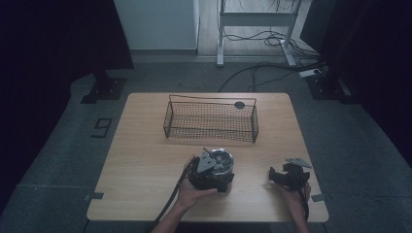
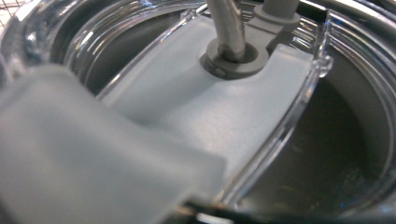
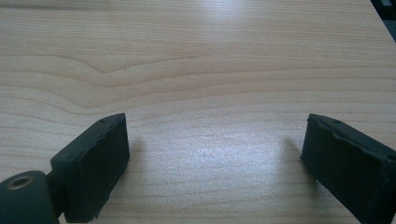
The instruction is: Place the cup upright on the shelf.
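Near the front edge of the table [image 1: 145, 160], one clear lidded tumbler [image 1: 222, 162] stands under the left gripper [image 1: 209, 172], whose grip I cannot tell. Its glossy lid [image 2: 224, 116] looks hard, slippery and brittle, so the rim seems the safest hold. One wire basket [image 1: 211, 121] waits behind. Two grippers; the right gripper [image 3: 215, 154] rests unclenched, empty.

table [image 1: 145, 160] | wire basket [image 1: 211, 120] | lidded cup [image 1: 221, 162]
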Demonstrator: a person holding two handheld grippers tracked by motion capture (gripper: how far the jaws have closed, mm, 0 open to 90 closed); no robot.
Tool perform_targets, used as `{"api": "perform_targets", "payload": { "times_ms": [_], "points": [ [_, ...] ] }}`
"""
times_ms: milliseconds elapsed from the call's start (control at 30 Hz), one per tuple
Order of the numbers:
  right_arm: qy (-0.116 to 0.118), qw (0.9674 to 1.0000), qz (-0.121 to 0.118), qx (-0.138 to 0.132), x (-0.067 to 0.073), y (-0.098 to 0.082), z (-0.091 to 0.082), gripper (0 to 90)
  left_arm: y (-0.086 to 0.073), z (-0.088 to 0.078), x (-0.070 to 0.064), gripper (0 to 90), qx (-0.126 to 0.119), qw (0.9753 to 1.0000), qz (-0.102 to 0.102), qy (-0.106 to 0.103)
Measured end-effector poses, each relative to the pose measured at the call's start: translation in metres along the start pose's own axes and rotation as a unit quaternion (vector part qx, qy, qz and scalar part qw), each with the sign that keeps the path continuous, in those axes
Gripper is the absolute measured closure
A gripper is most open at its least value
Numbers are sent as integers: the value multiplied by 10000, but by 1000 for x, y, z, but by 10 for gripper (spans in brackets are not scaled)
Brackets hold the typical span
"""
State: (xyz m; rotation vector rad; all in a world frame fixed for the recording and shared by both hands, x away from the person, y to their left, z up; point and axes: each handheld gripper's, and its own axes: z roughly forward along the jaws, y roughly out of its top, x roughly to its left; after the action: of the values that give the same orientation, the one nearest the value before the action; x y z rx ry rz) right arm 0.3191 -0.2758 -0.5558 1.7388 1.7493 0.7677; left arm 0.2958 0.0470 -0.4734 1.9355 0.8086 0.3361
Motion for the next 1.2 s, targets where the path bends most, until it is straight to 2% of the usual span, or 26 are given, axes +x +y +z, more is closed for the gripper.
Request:
{"api": "perform_targets", "payload": {
  "times_ms": [733,1033,1200],
  "points": [
    [-1,10000,2,0,0,0,0,74,23,-22,26,34,-261,9991,-205,247],
    [-2,10000,9,-3,0,0,0,74,32,-25,34,34,-344,9985,-239,348],
    [-1,10000,-7,-13,0,0,0,74,42,-24,40,35,-420,9974,-354,467]
  ]
}}
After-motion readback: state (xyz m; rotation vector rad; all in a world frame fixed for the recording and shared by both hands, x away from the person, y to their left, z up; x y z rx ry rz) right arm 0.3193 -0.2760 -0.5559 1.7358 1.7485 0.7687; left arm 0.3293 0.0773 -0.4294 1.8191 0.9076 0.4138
